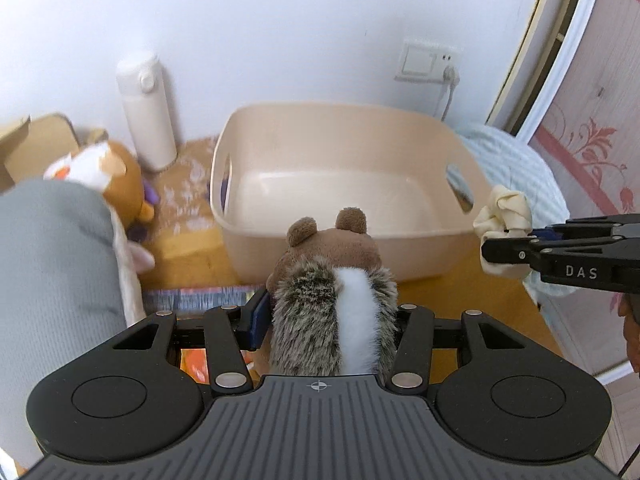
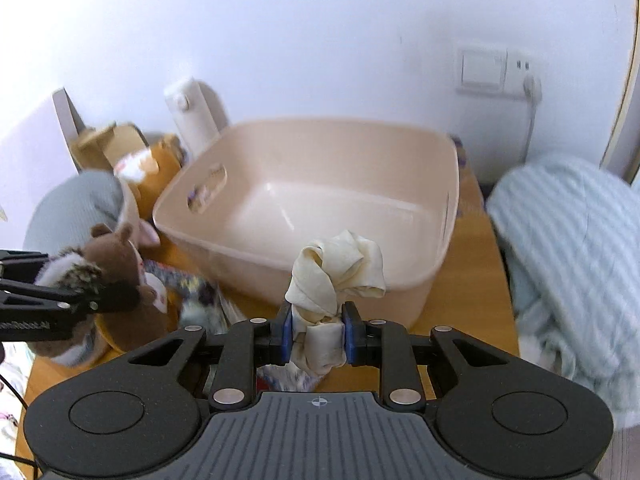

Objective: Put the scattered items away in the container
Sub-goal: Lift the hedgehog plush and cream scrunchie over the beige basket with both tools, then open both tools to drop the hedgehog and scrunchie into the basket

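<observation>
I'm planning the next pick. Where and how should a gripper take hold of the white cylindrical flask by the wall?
Grip the white cylindrical flask mid-body, coming level from the front: it stands upright, with smooth, narrow sides and the beige plastic tub on its right.

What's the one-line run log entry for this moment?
left tool: shut on hedgehog plush | right tool: shut on cream scrunchie | beige tub: empty | both short of tub

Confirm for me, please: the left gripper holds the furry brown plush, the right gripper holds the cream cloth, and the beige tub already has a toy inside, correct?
Not quite: the beige tub has nothing inside it, as the right wrist view shows. The rest stands: the left gripper holds the furry brown plush, and the right gripper holds the cream cloth.
</observation>
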Tool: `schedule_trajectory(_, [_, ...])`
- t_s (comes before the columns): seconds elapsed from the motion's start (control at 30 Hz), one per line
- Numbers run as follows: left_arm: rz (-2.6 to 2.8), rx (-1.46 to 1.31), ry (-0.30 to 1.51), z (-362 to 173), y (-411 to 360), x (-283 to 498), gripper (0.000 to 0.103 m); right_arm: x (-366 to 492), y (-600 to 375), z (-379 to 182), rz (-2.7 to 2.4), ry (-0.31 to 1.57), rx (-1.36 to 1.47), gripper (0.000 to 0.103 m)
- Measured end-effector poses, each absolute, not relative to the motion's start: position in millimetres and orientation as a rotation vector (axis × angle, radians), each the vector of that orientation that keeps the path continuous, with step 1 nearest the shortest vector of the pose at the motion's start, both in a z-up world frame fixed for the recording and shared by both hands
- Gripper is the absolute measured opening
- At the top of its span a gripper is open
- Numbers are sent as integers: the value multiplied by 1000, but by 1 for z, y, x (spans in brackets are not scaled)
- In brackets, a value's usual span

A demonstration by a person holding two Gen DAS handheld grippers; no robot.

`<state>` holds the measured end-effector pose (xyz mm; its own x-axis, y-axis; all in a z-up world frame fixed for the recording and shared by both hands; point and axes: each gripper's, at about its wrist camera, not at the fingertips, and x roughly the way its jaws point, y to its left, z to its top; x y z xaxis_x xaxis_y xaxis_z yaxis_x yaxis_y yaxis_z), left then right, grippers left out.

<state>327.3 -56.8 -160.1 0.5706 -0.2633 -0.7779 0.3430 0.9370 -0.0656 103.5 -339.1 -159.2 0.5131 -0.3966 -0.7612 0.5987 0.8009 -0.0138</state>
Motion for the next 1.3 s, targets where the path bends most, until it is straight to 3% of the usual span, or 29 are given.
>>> schedule_trajectory(0.57, [-390,119,770,-128,-98,417,50,129,-393,-131,-641,754,210,23])
schedule_trajectory(1.13, [-343,197,956,-199,-131,482,52,173,-440,-186,-659,914,231,23])
schedule_trajectory(1.2, [-338,228,1006,-209,-134,486,55,177,-442,-194,-660,940,239,28])
schedule_trajectory(1.23, [-335,239,1023,-212,-134,486,55,177,-442,-197,-665,953,239,42])
schedule_trajectory(1.3, [-343,246,1039,-216,-131,483,59,176,-441,-201,-676,961,239,49])
